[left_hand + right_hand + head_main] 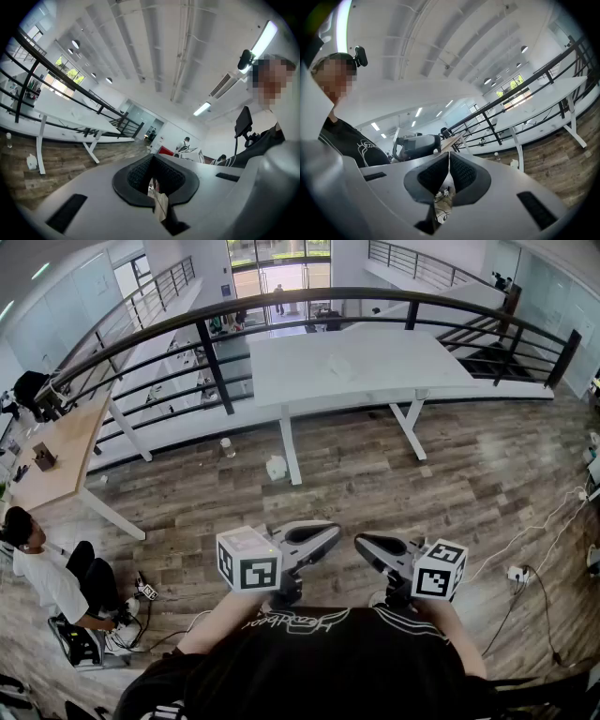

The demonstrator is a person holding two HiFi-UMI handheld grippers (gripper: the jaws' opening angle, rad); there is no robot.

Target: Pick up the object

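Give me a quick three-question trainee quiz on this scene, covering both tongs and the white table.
1. True or false: the left tongs hold an object.
2. Pick one. The white table is: A) upright beside the black railing; B) flipped onto its top; C) stacked on another table.
3. In a few words: how do the jaws of the right tongs stand, and what is between them?

Key: 1 false, they are shut on nothing. 2 A. 3 together, with nothing between them.
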